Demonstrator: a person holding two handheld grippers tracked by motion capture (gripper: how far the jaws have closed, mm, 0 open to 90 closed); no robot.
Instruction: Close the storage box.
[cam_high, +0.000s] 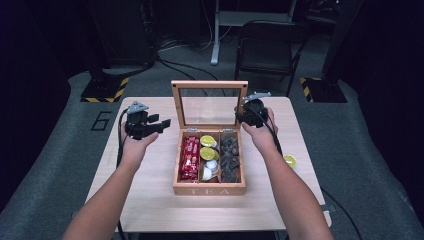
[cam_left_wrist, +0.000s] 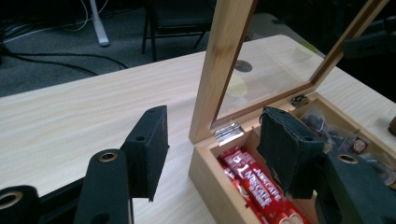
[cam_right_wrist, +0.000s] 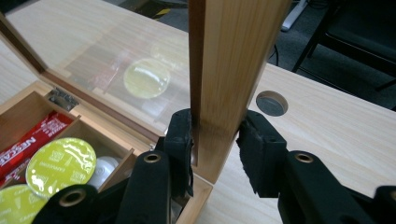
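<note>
Holding the lid (cam_high: 209, 102) of the wooden tea box (cam_high: 209, 189) upright by its right-hand frame, with the right hand-held gripper (cam_right_wrist: 215, 149) clamped on that post just above the box corner. Looks like either finishing the opening or about to close it, can't say which. Either way: keep the pinch square on the wood, not creeping onto the clear pane, and swing along the hinge arc instead of pulling sideways, so the box doesn't skid on the desk (cam_high: 150, 200). Worth bracing the box body with the free one if it starts to tip back.

Left hand-held gripper (cam_left_wrist: 212, 154) spread wide, holding nothing, hovering just beside the box's left wall near the hinge (cam_left_wrist: 229, 132).

Box sitting mid-desk, "TEA" on the front, three compartments: red Nescafe sachets (cam_high: 189, 157) on the left, yellow-topped pods (cam_high: 207, 147) plus some white ones in the middle, dark wrapped bits (cam_high: 230, 159) on the right. One stray yellow pod (cam_high: 289, 160) out on the desk to the right, well apart from the box.
</note>
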